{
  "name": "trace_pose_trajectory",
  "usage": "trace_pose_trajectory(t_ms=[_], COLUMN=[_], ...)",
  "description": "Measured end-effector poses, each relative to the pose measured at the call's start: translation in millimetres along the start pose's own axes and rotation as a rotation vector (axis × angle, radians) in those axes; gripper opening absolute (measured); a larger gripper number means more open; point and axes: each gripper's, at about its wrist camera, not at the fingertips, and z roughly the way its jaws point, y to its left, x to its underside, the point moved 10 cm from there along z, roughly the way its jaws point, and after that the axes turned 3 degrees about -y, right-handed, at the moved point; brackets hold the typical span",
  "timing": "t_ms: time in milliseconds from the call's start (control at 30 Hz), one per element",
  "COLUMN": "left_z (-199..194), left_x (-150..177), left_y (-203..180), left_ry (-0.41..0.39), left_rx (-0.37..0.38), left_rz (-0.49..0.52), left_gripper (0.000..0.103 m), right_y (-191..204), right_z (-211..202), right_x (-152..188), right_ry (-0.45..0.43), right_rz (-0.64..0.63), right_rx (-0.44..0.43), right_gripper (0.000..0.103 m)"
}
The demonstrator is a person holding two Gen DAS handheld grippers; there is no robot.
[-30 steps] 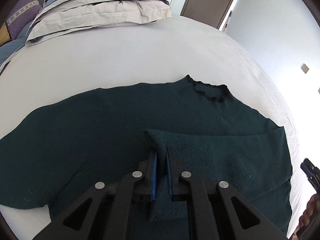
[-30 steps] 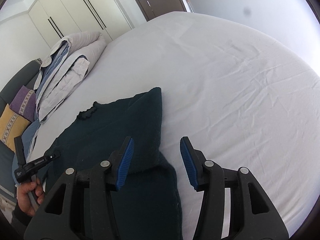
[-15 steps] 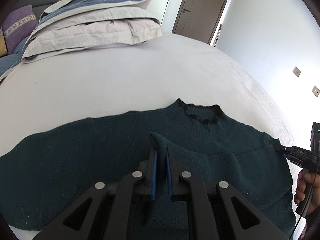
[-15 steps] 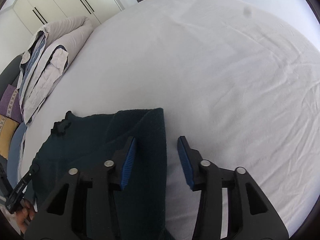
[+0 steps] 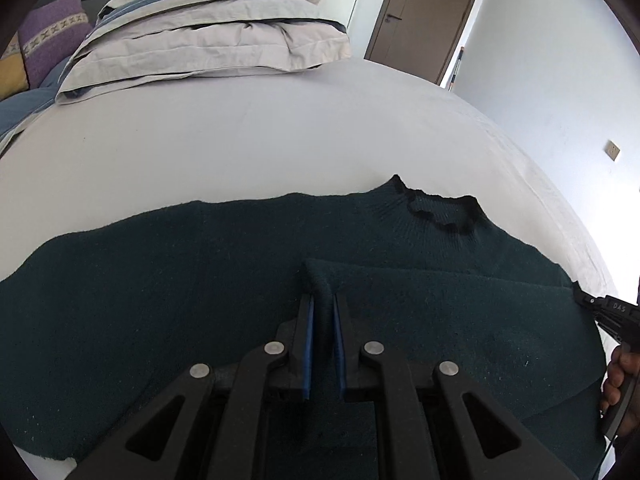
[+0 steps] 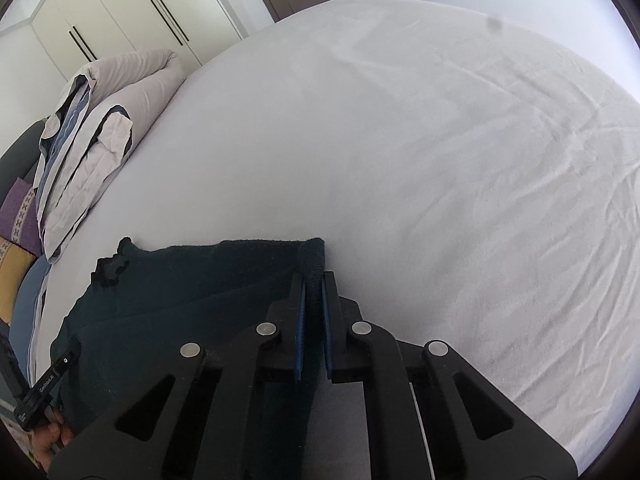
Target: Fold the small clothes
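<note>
Lying spread across the white bed (image 5: 248, 128), the dark green knitted sweater (image 5: 168, 280) is being folded, and the work is judged to be at an early stage. One sleeve (image 5: 460, 304) is already being laid across the chest, its cuff end being clamped between the blue pads of the left claw (image 5: 322, 316), which are drawn together on the knit. Ahead of that claw and off to its right, the scalloped collar (image 5: 440, 212) is being left flat on the sheet; to its left, the other sleeve is being left stretched out at full length, not yet folded in.

In the right wrist view, the folded edge of the sweater (image 6: 314, 256) at the shoulder side is being pinched by the right claw (image 6: 314, 300), whose pads are pressed tight on a ridge of the fabric just ahead of its tips. Bare sheet is being shown to the right of this claw, the body of the garment to its left.

What is thought to be left: the second sleeve is to be brought in, and the body is to be doubled over from hem to collar. A stack of folded bedding (image 5: 208, 28) is being kept well apart, beyond both claws.
</note>
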Motion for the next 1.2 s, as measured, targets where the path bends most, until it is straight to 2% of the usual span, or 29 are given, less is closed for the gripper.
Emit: trace_pose_trajectory(t_ms=[133, 233, 300, 400, 500, 567, 633, 667, 700, 733, 767, 867, 933, 1067, 1200], left_z=[-2.1, -7.5, -10.4, -14.6, -16.3, -15.7, -15.9, -16.9, -18.2, -19.7, -21.4, -29.8, -37.4, -24.2, -20.3], left_x=[4.6, 7.5, 9.4, 11.4, 13.0, 14.2, 13.4, 13.7, 14.0, 15.0, 15.9, 17.9, 18.6, 30.3, 32.6], left_y=[0.4, 2.4, 3.4, 3.9, 3.4, 3.6, 4.0, 4.1, 3.6, 3.2, 3.0, 1.4, -0.8, 4.6, 4.2], left_ry=[0.006, 0.010, 0.013, 0.020, 0.029, 0.035, 0.043, 0.045, 0.049, 0.051, 0.054, 0.062, 0.050, 0.077, 0.037], left_rx=[0.010, 0.021, 0.022, 0.019, 0.011, 0.006, 0.006, 0.008, 0.010, 0.011, 0.012, 0.024, 0.027, 0.001, 0.025], left_rz=[-0.002, -0.019, -0.022, -0.027, -0.032, -0.034, -0.039, -0.040, -0.038, -0.036, -0.038, -0.068, -0.073, -0.060, -0.045], left_gripper=[0.011, 0.011, 0.011, 0.010, 0.010, 0.009, 0.008, 0.008, 0.008, 0.008, 0.007, 0.007, 0.007, 0.008, 0.012], right_y=[-6.6, -10.7, -1.4, 17.1, 33.6, 35.3, 28.2, 24.2, 20.1, 21.6, 25.0, 31.4, 30.5, 13.3, 10.4], right_z=[-1.9, -25.9, -49.0, -74.5, -81.8, -75.6, -63.5, -61.3, -61.6, -61.9, -63.1, -67.9, -68.7, -62.0, -51.8], right_x=[-1.3, 1.0, 8.8, 35.8, 65.6, 78.1, 84.5, 83.5, 83.3, 82.1, 81.1, 80.0, 79.9, 84.4, 87.2], right_ry=[0.022, 0.014, -0.006, 0.008, 0.036, 0.042, 0.062, 0.060, 0.057, 0.067, 0.077, 0.068, 0.072, 0.097, 0.055], right_rz=[0.060, 0.059, 0.020, -0.078, -0.203, -0.284, -0.288, -0.256, -0.235, -0.210, -0.188, -0.274, -0.282, -0.195, -0.192], right_rx=[-0.057, 0.002, 0.010, 0.029, 0.071, 0.143, 0.167, 0.146, 0.130, 0.092, 0.055, 0.104, 0.106, 0.042, -0.002], right_gripper=[0.007, 0.027, 0.050, 0.057, 0.057, 0.057, 0.056, 0.050, 0.036, 0.027, 0.008, 0.007, 0.006, 0.006, 0.006])
